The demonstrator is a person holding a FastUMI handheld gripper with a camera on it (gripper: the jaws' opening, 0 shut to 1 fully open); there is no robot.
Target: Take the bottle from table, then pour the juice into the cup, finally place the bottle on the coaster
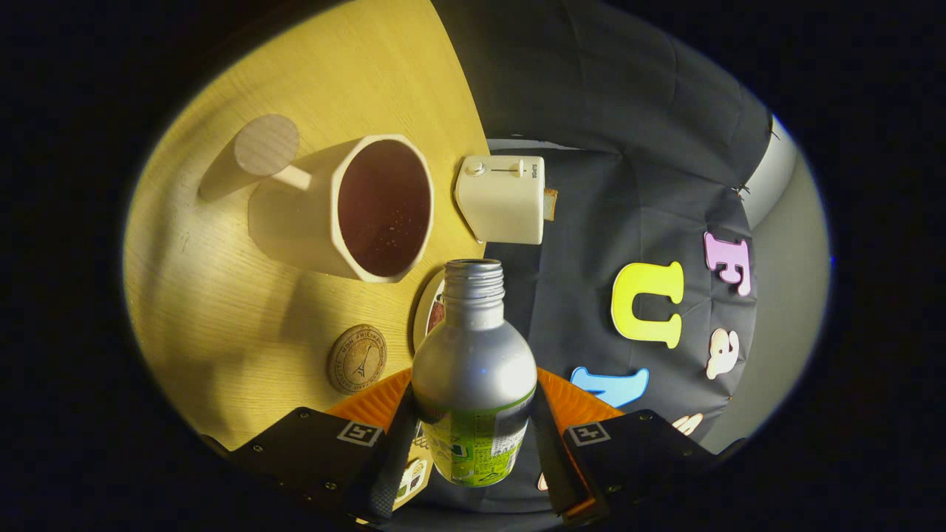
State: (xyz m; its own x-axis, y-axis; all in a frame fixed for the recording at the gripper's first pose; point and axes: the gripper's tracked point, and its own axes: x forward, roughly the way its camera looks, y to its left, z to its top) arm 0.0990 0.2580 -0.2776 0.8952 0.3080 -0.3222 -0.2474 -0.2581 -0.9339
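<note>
We have the silver aluminium bottle clenched in our tongs, tipped toward the cream faceted cup beyond, which holds dark juice; the round cork coaster waits.

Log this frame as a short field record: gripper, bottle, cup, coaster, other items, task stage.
gripper: gripper shut on the bottle, a finger pressed on each side
bottle: silver bottle, cap off, mouth open, tipped toward the cup
cup: cream cup on the wooden table, dark liquid inside
coaster: round cork coaster, bare, beside the bottle
other items: cream toaster beyond the cup
task stage: bottle not yet on coaster
</note>
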